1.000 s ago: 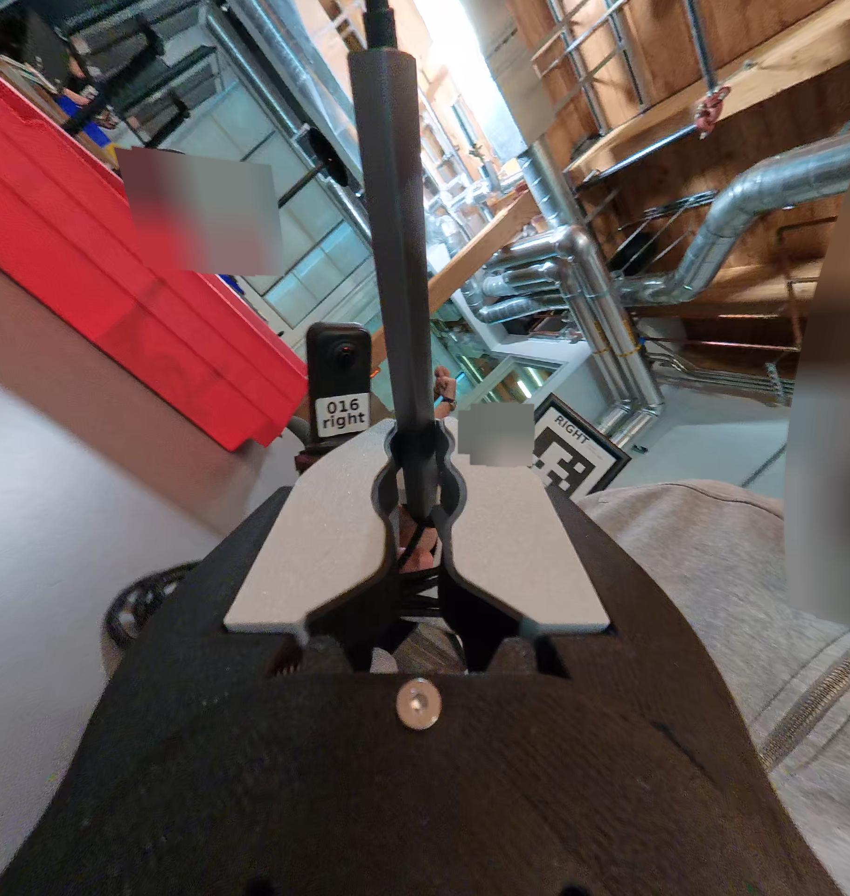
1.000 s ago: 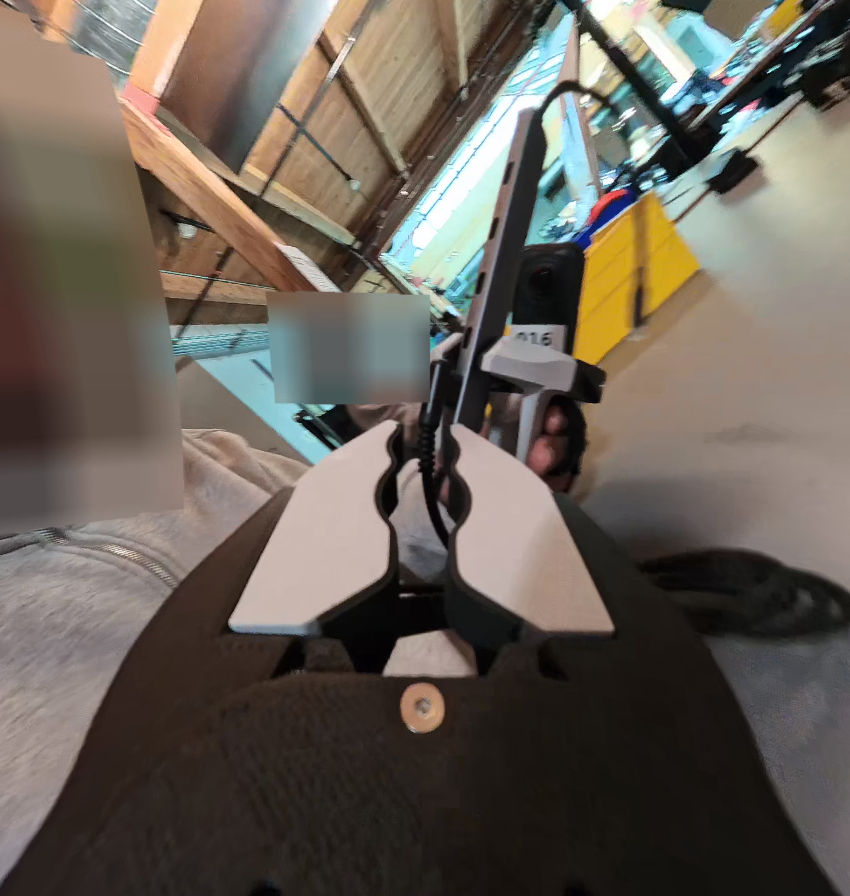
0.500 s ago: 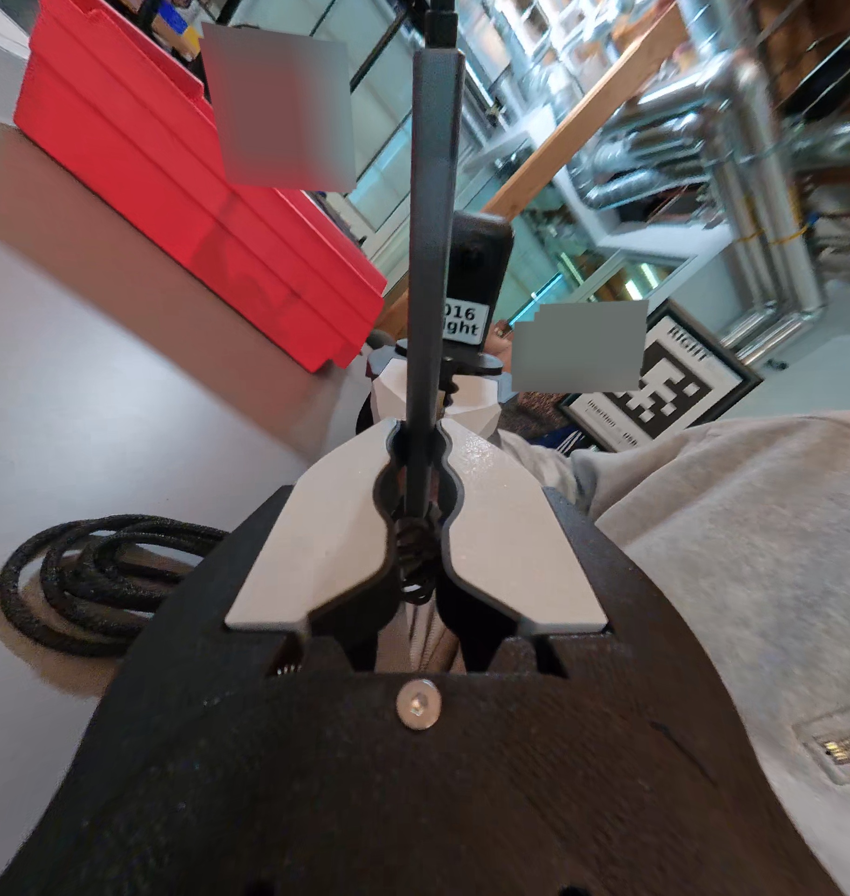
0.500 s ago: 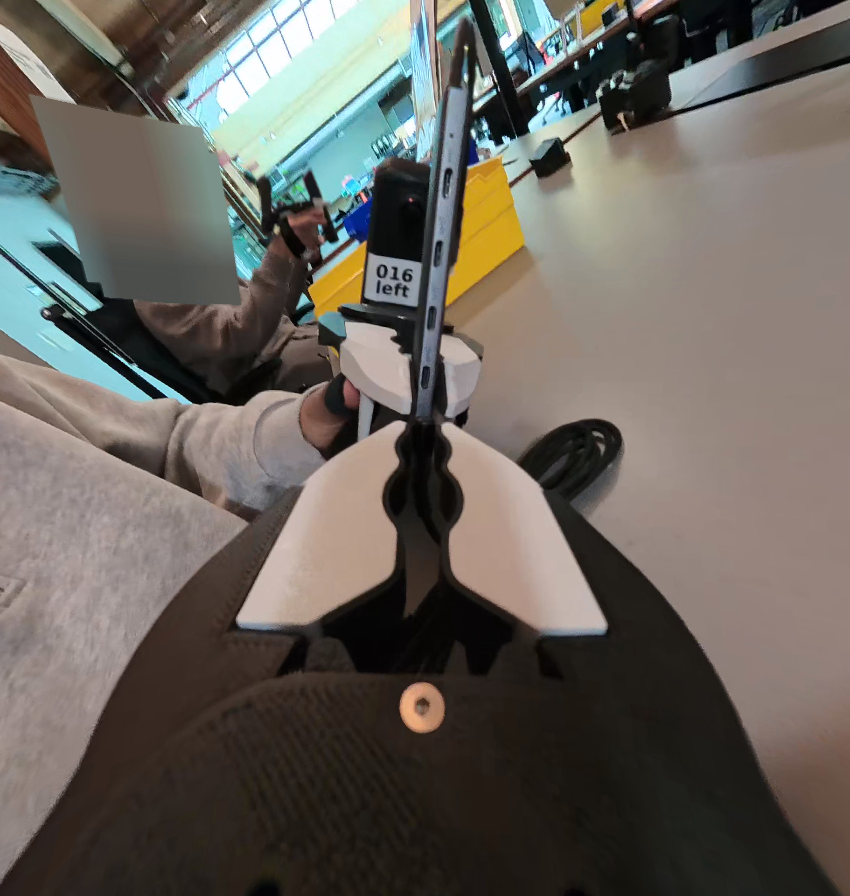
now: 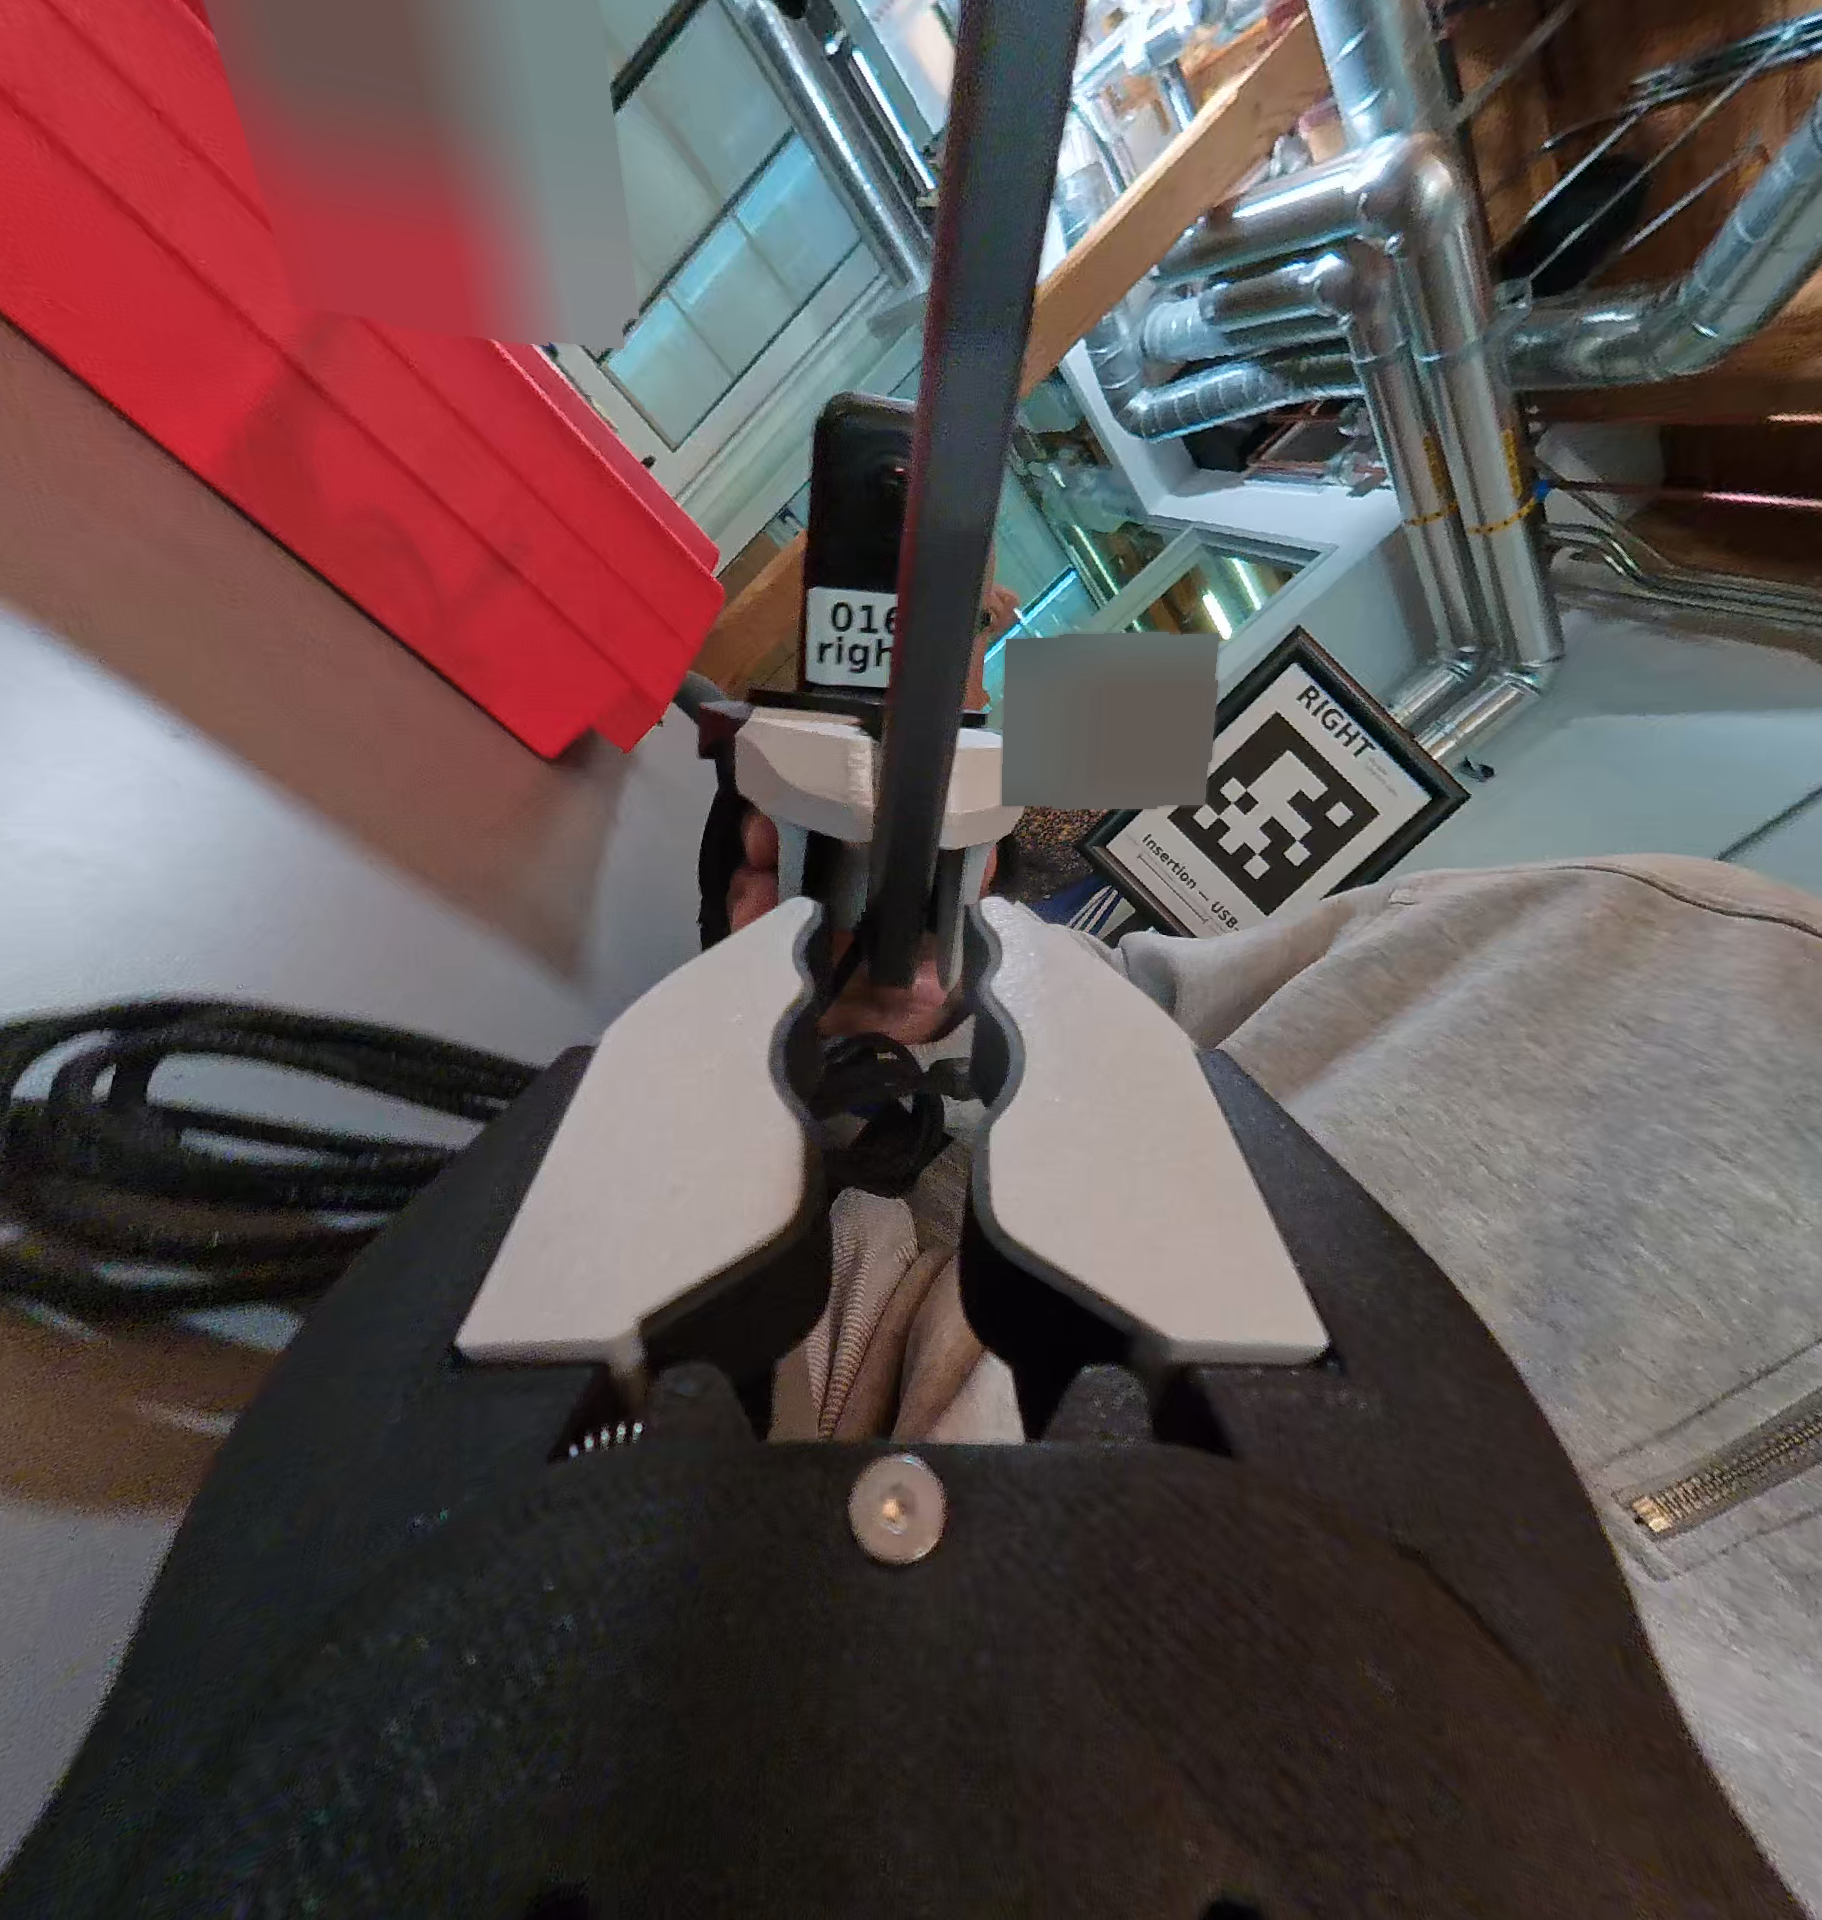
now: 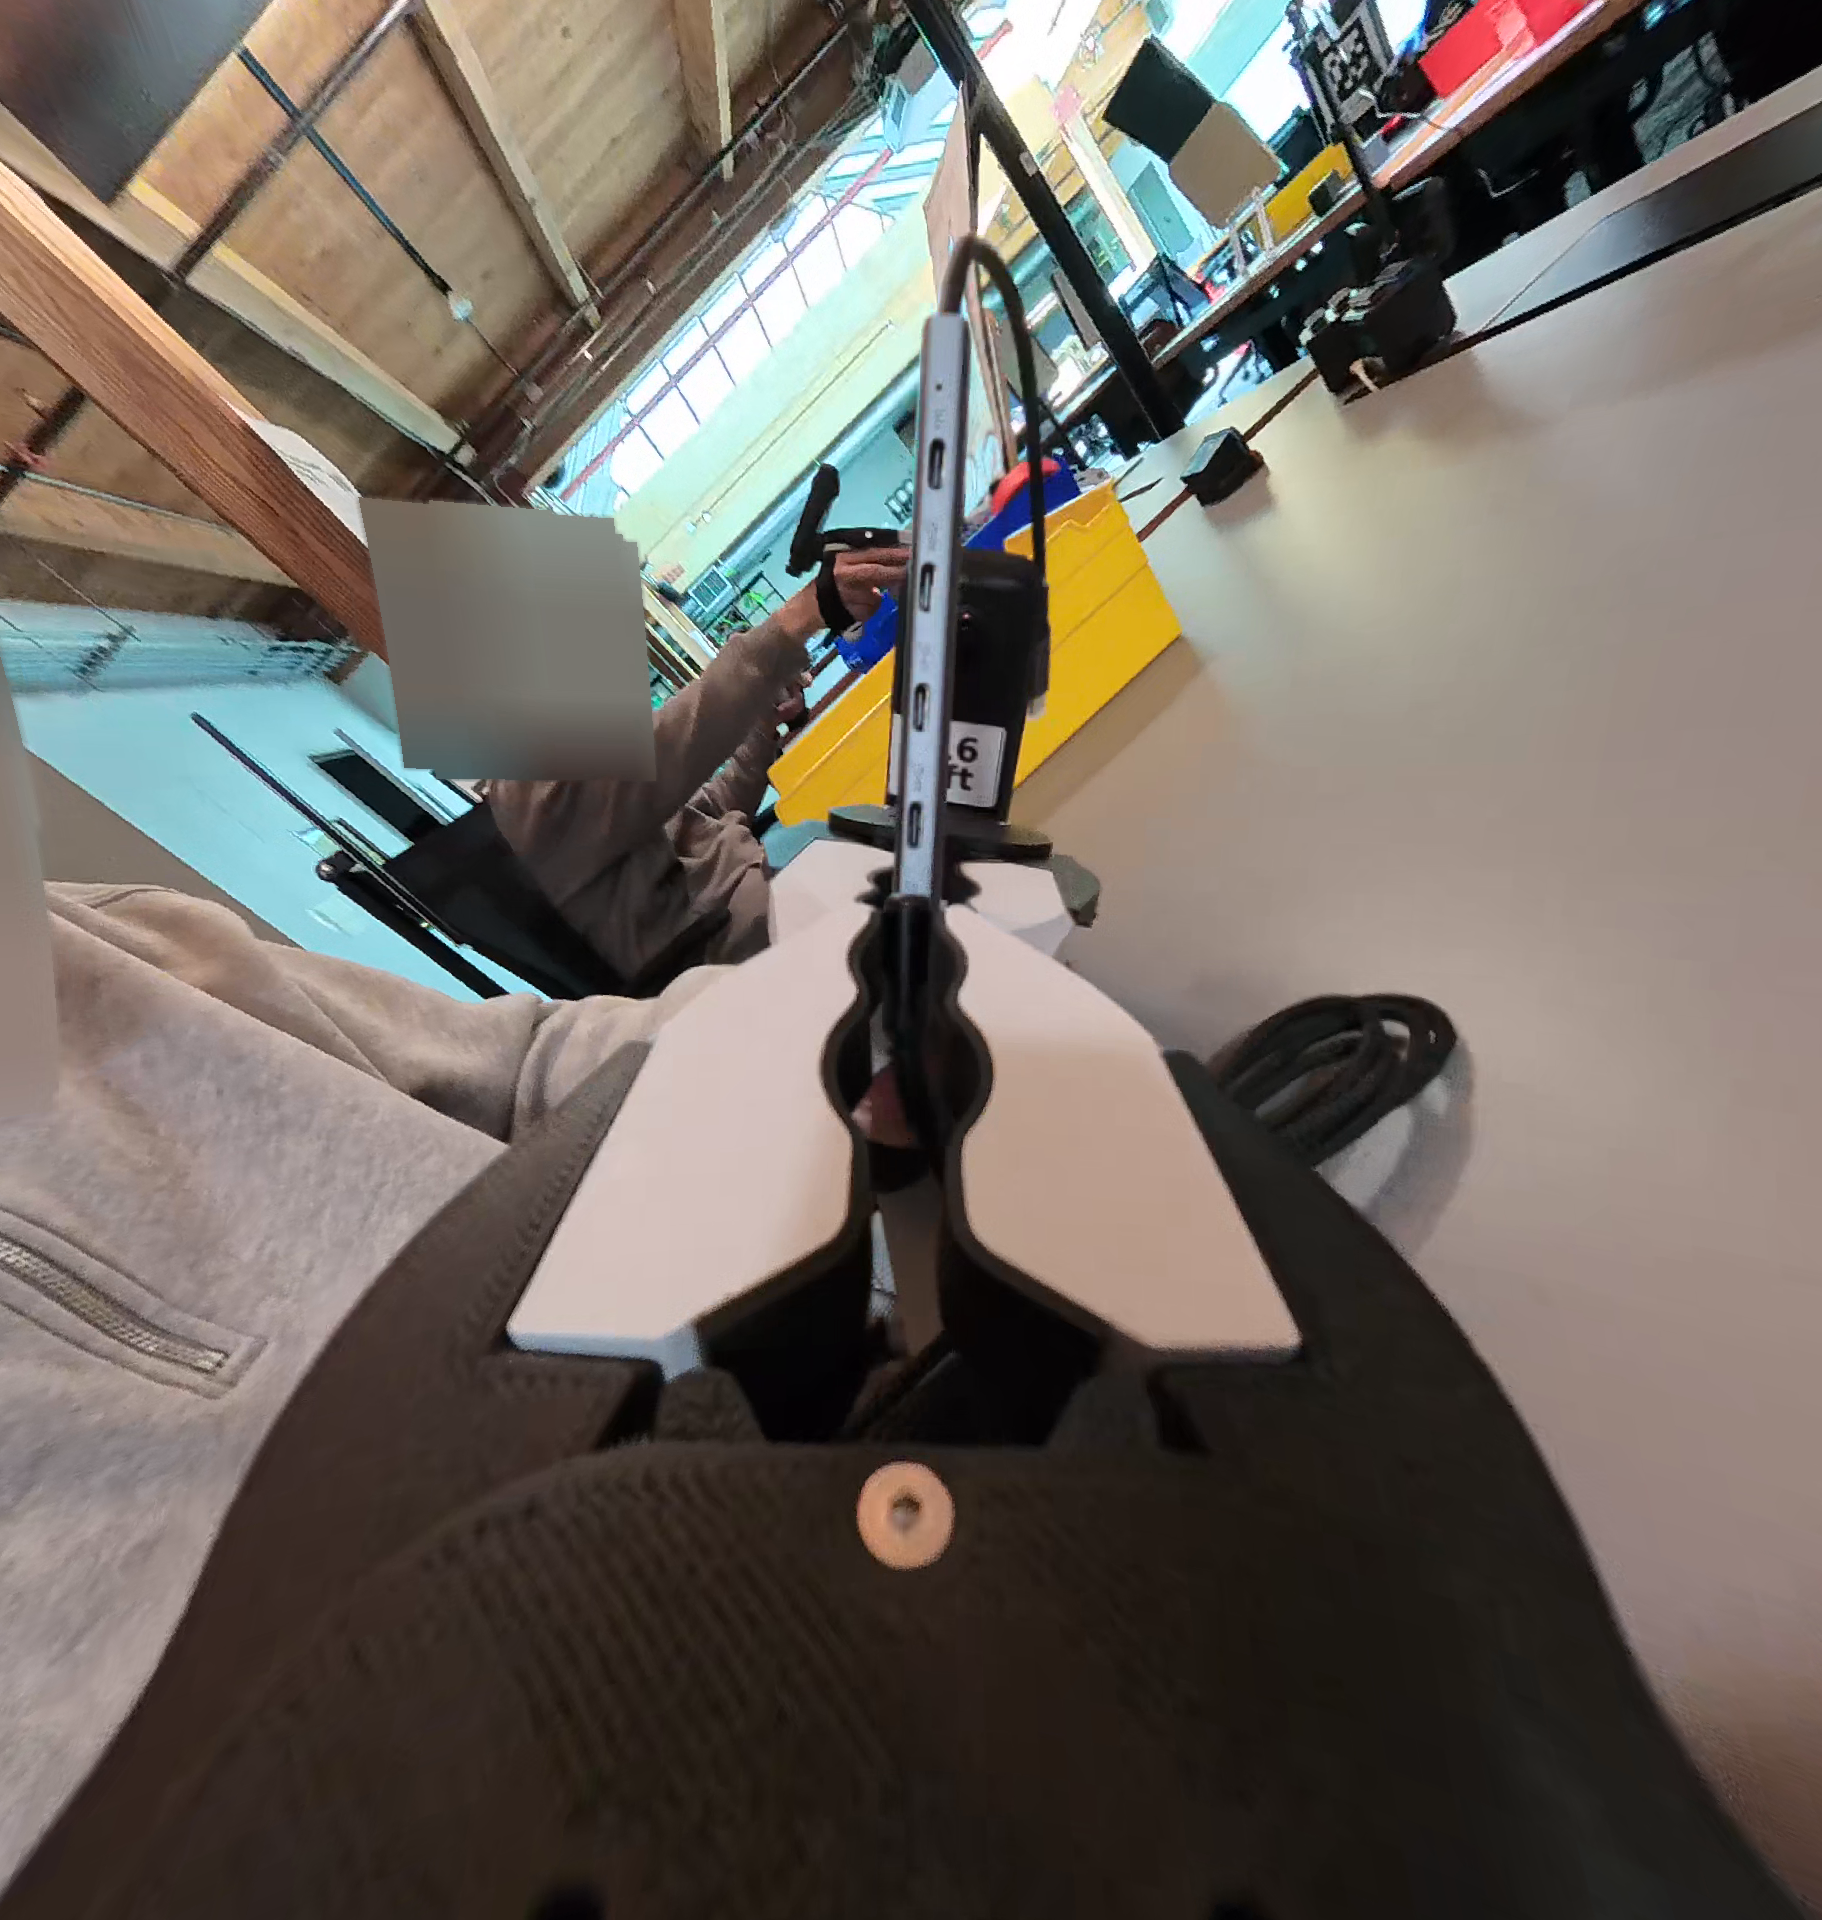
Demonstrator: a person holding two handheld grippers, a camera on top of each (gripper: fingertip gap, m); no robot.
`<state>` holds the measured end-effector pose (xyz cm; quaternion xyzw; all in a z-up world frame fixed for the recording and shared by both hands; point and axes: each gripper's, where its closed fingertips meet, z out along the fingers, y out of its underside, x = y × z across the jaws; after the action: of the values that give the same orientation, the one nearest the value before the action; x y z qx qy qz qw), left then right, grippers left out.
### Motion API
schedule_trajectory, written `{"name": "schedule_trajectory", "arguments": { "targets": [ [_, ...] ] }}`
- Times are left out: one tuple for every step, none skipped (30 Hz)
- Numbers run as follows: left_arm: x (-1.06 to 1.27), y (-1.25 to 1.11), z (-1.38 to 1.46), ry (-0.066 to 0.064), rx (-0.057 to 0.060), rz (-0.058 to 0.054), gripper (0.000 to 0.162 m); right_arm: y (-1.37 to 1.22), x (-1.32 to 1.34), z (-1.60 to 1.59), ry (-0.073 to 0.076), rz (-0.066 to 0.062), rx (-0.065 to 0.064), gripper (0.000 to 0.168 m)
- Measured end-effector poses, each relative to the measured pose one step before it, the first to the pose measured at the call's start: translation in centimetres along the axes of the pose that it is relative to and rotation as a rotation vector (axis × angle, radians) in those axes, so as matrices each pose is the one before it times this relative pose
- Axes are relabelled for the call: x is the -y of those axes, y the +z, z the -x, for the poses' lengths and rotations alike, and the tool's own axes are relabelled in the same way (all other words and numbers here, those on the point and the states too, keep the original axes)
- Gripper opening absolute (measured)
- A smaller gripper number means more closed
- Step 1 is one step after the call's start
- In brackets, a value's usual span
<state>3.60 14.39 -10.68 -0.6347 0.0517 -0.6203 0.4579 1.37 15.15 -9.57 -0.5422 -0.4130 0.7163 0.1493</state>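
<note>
A slim dark grey hub [image 6: 928, 644] with several ports along its edge stands upright, and a black cable curves out of its top. My right gripper [image 6: 912, 920] is shut on its lower end. My left gripper [image 5: 896, 925] faces it with its fingers slightly apart. The hub [image 5: 948, 520] rises just past its tips, clear of both pads. A bunch of thin black cord [image 5: 886, 1112] shows between the left fingers. The right gripper's white fingers [image 5: 834, 779] appear behind the hub in the left wrist view. The left gripper [image 6: 803, 904] appears behind it in the right wrist view.
A coil of thick black cable [image 5: 159, 1122] lies on the grey table [image 6: 1509, 727] and also shows in the right wrist view [image 6: 1343, 1060]. Red bins [image 5: 367, 416], a yellow bin [image 6: 1094, 623] and a framed marker sign [image 5: 1291, 800] stand nearby. A grey sleeve [image 5: 1509, 1143] is close. Another person [image 6: 658, 831] sits behind. Only a small space, under 4 cm, lies between the two pairs of fingers.
A second ago my left gripper held the hub and my right was loose around the cord. The right gripper then shut on the hub, and the left has now opened off it.
</note>
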Motion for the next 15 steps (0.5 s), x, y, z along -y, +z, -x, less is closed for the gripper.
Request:
{"name": "schedule_trajectory", "arguments": {
  "targets": [
    [0.018,0.104,-0.237,0.0106,-0.0100,-0.0017,0.015,0.085,-0.068,0.092,0.0131,-0.0030,0.0097,0.007],
    [-0.072,0.023,-0.009,0.0142,0.0079,0.0079,0.008,0.074,-0.069,0.123,0.0072,0.0001,0.0073,0.007],
    [-0.088,-0.051,0.023,0.0242,0.0110,0.0098,0.008,0.058,-0.047,0.063,-0.0008,0.0022,0.0009,0.007],
    [-0.041,-0.058,-0.027,0.0156,0.0070,0.0096,0.008,0.036,-0.051,0.048,-0.0071,0.0046,-0.0014,0.007],
    [-0.061,-0.040,-0.055,0.0100,0.0028,0.0113,0.008,0.036,-0.038,0.050,-0.0078,0.0049,-0.0018,0.008],
    [0.013,-0.037,0.000,0.0072,0.0061,0.0055,0.008,0.015,-0.003,-0.011,-0.0070,0.0033,-0.0061,0.008],
    [0.036,-0.020,0.022,0.0038,0.0057,0.0022,0.008,-0.002,0.010,-0.038,-0.0059,0.0031,-0.0080,0.008],
    [0.026,-0.026,0.081,0.0018,0.0085,0.0025,0.008,-0.020,0.003,-0.101,-0.0064,0.0055,-0.0117,0.008],
    [0.039,-0.022,0.139,-0.0026,0.0131,0.0026,0.008,-0.033,-0.007,-0.168,-0.0084,0.0090,-0.0186,0.008],
    [0.104,-0.055,0.191,-0.0049,0.0152,0.0012,0.009,-0.034,-0.025,-0.190,-0.0107,0.0124,-0.0215,0.008],
    [0.161,-0.087,0.186,-0.0046,0.0152,-0.0042,0.009,-0.027,-0.038,-0.193,-0.0126,0.0150,-0.0213,0.008],
    [0.215,-0.119,0.187,-0.0064,0.0120,-0.0047,0.009,-0.004,-0.055,-0.146,-0.0114,0.0172,-0.0190,0.008],
    [0.223,-0.176,0.143,-0.0012,0.0084,-0.0020,0.009,0.055,-0.109,-0.108,-0.0066,0.0186,-0.0155,0.008],
    [0.112,-0.191,0.118,0.0069,0.0068,0.0087,0.009,0.100,-0.130,-0.081,-0.0008,0.0167,-0.0105,0.008],
    [0.006,-0.134,0.128,0.0073,0.0079,0.0142,0.009,0.086,-0.137,-0.054,0.0050,0.0129,-0.0020,0.008]
  ]
}}
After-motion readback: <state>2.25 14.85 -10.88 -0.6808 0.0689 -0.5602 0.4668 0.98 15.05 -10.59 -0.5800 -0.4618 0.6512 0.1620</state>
